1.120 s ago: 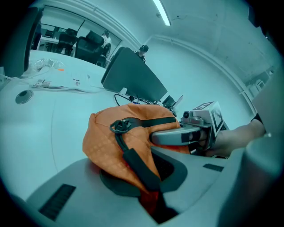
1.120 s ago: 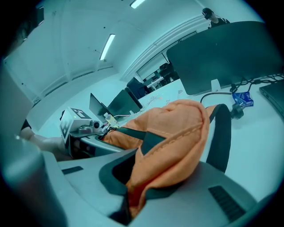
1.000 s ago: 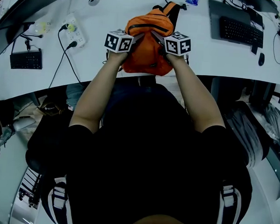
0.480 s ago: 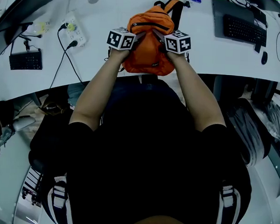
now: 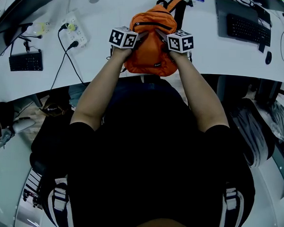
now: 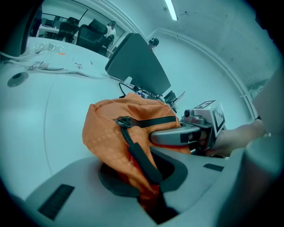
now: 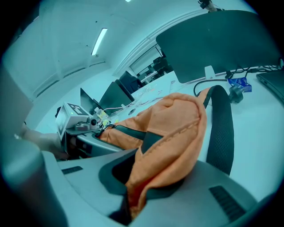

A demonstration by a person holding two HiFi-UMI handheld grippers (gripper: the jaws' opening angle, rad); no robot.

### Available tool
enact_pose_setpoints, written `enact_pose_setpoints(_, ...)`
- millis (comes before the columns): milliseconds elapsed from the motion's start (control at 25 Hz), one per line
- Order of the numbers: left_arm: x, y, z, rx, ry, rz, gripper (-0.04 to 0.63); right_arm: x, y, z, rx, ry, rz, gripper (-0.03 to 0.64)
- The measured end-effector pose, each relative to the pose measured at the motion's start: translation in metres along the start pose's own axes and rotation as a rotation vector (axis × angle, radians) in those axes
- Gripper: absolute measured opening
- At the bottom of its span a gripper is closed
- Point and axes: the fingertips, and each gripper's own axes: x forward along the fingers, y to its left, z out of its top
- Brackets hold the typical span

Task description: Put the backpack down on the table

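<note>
A: What are the left tongs (image 6: 153, 195) doing?

B: They are pinching shut on a fold of the orange fabric backpack (image 6: 111, 137), just beside its black zipper pull (image 6: 123, 120). The cloth is bunching up between the jaws.

A: And the right tongs (image 7: 128, 199)?

B: They are gripping the same backpack from its opposite side. The jaws are clamping on orange cloth, near a black strap (image 7: 219, 128) that is arching up behind them.

A: Where is the backpack sitting?

B: It is slumping in a crumpled lump between both tongs, over the near edge of the white bench (image 5: 114, 12). The tongs are hiding its bottom, so I cannot tell whether it is touching the bench.

A: What is lying around it?

B: A white power strip (image 5: 76, 31) is lying left of the backpack. A small black keyboard (image 5: 25, 60) is sitting farther left. A larger black keyboard (image 5: 245, 28) is lying well apart to the backpack's right. A dark monitor (image 7: 213, 40) is standing beyond the backpack.
</note>
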Motion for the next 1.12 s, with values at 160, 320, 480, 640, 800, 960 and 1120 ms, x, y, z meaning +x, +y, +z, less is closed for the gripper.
enact_pose_setpoints(160, -0.001, -0.001, -0.002, -0.035, 0.007, -0.032, 0.043, 0.001, 0.0, 0.001, 0.013, -0.005, 0.005, 0.041)
enact_pose_setpoints(320, -0.001, 0.003, -0.003, -0.053, 0.004, -0.036, 0.075, -0.001, -0.002, 0.003, 0.033, -0.029, 0.027, 0.079)
enact_pose_setpoints(480, -0.004, 0.007, -0.003, -0.058, 0.005, -0.039, 0.117, -0.005, -0.001, 0.008, 0.046, -0.071, 0.055, 0.151)
enact_pose_setpoints(640, -0.006, 0.014, -0.004, -0.054, 0.013, -0.028, 0.18, -0.009, -0.005, 0.009, 0.058, -0.094, 0.055, 0.203)
enact_pose_setpoints(800, -0.012, 0.022, -0.003, -0.045, 0.007, -0.007, 0.24, -0.014, -0.011, 0.009, 0.051, -0.097, 0.034, 0.261)
enact_pose_setpoints(960, -0.02, 0.025, -0.003, -0.049, 0.002, -0.002, 0.266, -0.02, -0.015, 0.011, 0.062, -0.11, 0.035, 0.275)
enact_pose_setpoints(1120, -0.028, 0.029, -0.002, -0.05, 0.002, 0.01, 0.279, -0.028, -0.017, 0.011, 0.066, -0.117, 0.031, 0.275)
